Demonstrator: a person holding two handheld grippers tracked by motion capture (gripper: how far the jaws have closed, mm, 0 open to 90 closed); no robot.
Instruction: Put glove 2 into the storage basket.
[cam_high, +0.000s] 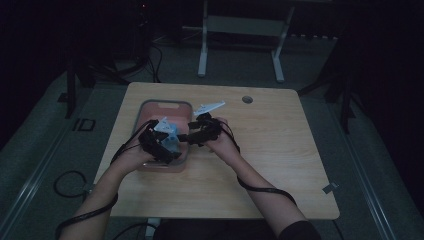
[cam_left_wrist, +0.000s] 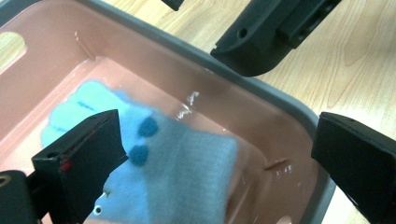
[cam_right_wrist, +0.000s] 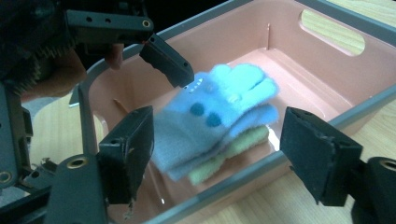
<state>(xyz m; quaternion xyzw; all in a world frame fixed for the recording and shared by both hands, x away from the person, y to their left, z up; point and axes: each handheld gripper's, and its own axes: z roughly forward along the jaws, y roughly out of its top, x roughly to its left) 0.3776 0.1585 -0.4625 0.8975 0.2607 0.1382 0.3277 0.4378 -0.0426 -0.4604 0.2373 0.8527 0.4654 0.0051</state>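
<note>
Blue glove (cam_right_wrist: 212, 116), fingertips toward far handle-slot

A pink bin (cam_high: 150, 106) with grey rim walls sits left of centre on the surface (cam_high: 280, 150); its open top gives a way in from above. Stacked gloves (cam_right_wrist: 219, 121) cover much of its floor. Right of the bin, the surface lies bare.

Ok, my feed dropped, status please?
Left gripper open over blue glove. Right gripper open. Gloves stacked in pink bin. Nothing blocking.
</note>
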